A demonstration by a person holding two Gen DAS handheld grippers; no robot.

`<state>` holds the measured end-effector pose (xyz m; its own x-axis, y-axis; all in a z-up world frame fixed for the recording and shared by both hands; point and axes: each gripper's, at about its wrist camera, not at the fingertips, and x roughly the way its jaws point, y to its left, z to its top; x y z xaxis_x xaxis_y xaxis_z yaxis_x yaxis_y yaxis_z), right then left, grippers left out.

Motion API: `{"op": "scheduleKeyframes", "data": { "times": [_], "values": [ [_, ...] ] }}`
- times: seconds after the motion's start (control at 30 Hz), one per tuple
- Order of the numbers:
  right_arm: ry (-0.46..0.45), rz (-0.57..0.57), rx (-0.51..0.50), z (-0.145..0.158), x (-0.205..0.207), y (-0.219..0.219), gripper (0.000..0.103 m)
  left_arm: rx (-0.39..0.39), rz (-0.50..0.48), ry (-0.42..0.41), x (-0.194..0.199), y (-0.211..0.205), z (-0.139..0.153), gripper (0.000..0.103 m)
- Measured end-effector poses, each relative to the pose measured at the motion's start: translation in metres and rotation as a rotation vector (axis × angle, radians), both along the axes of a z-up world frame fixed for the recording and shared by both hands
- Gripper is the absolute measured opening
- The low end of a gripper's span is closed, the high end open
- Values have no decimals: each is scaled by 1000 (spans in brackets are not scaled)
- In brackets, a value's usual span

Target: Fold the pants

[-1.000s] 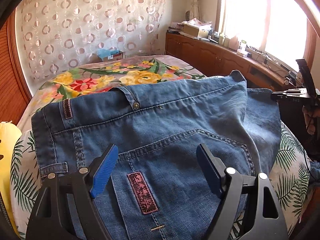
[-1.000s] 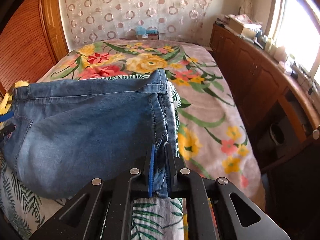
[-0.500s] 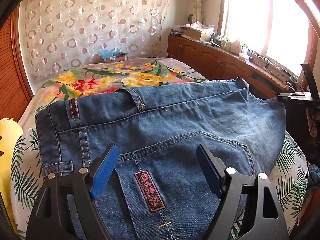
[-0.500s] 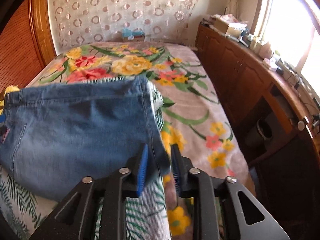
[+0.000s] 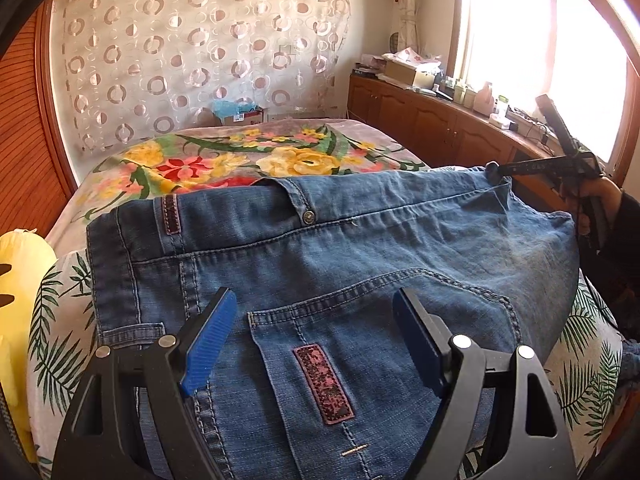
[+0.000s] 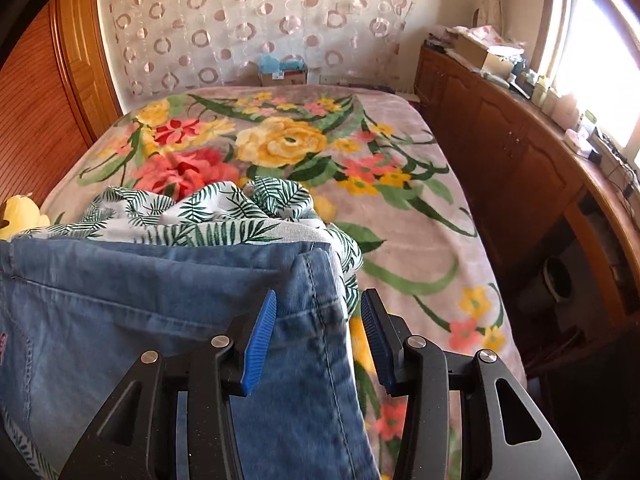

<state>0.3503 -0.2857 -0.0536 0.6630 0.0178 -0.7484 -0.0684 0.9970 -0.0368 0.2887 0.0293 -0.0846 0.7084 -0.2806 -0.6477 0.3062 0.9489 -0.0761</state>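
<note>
Blue denim pants [image 5: 320, 264] lie folded on a leaf-print cloth on the bed, waistband, button and back pocket facing up. My left gripper [image 5: 312, 340] is open and hovers over the back pocket with its maroon patch. My right gripper [image 6: 318, 340] is open, its jaws apart on either side of the pants' right seam edge [image 6: 320, 304], not clamping it. The right gripper also shows in the left wrist view [image 5: 560, 168], at the pants' far right corner.
A leaf-print cloth [image 6: 224, 216] lies under the pants on the floral bedspread [image 6: 288, 144]. A yellow plush [image 5: 20, 280] sits at the left. Wooden cabinets [image 6: 520, 168] with clutter line the right wall under the window. A wooden wardrobe stands left.
My right gripper was shut on the pants' seam edge, then opened and let it go; the edge now lies flat. The left gripper stayed open over the pocket.
</note>
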Motion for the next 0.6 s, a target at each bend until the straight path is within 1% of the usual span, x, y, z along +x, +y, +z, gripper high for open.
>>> {"op": "scheduleKeyframes", "data": {
  "times": [0.07, 0.17, 0.23, 0.3, 0.33, 0.37, 0.4, 0.43, 0.5, 0.6],
  "values": [
    [22, -4, 9, -2, 13, -2, 46, -5, 5, 2, 1, 2, -1, 81],
    [51, -1, 49, -5, 27, -7, 46, -6, 6, 4, 0, 3, -1, 81],
    [79, 17, 97, -7, 36, -12, 46, -4, 4, 4, 0, 3, -2, 81],
    [86, 30, 124, -3, 45, -16, 46, 2, 1, 5, 0, 2, -3, 81],
    [87, 36, 127, -3, 48, -17, 43, 4, 0, 6, -1, 1, -3, 81],
    [84, 42, 127, -1, 48, -17, 36, 5, -1, 6, -1, 1, -3, 81],
    [79, 50, 124, 2, 47, -17, 19, 6, 0, 7, 0, 0, -4, 81],
    [67, 52, 114, 5, 47, -16, 15, 7, 2, 7, 0, 0, -4, 81],
    [21, 53, 110, 14, 38, -16, 14, 5, 5, 7, 1, 0, -4, 81],
    [-44, 30, 94, 22, 38, -13, 13, 3, 11, 5, 1, 2, -5, 81]
  ]
}}
